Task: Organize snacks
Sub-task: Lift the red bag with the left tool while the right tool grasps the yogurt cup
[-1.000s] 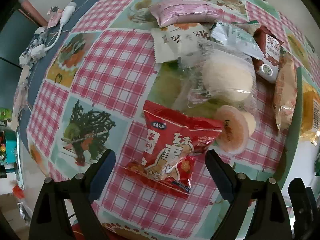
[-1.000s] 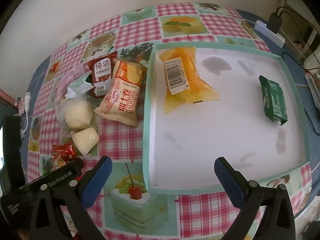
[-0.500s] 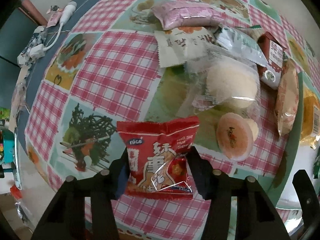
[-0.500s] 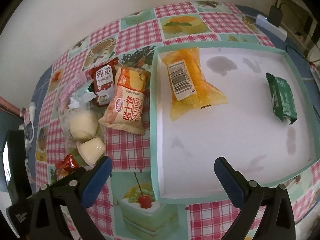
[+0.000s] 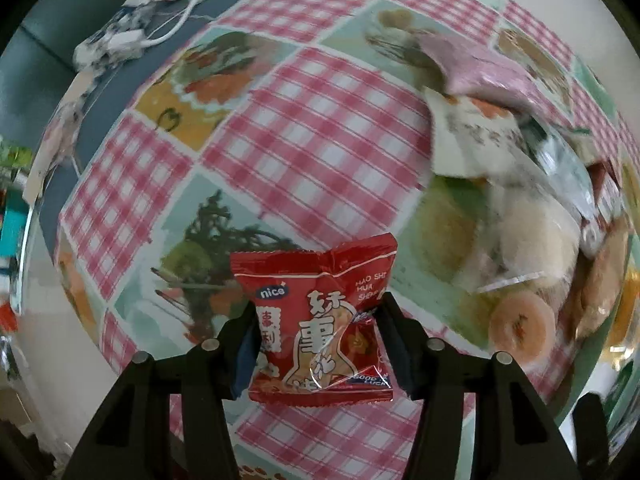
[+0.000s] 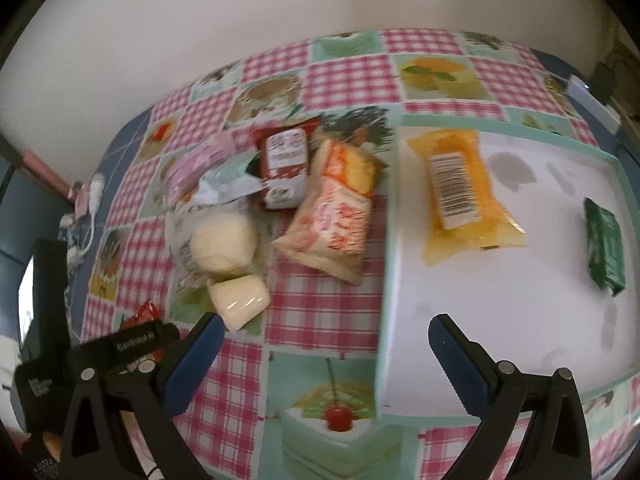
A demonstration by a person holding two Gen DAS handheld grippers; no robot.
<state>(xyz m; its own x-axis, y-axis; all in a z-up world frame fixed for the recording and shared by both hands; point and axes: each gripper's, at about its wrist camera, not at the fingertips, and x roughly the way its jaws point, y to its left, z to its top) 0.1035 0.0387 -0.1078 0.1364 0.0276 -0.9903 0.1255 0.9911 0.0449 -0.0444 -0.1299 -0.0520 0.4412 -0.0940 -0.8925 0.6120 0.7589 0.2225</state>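
The left gripper (image 5: 318, 344) clamps the red snack packet (image 5: 316, 324) on both sides, above the checked tablecloth (image 5: 320, 128). The right gripper (image 6: 324, 344) gapes empty over the tray (image 6: 386, 280) rim; 2 packets lie inside the tray.

A home dining table: food-print checked tablecloth (image 6: 344, 80), plain wall (image 6: 200, 8).

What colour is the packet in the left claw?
Red packet with white lettering; clearest in the left wrist view.

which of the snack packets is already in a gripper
The red packet, pinched between the left gripper's fingers. The other snacks lie loose on the tablecloth or in the tray.
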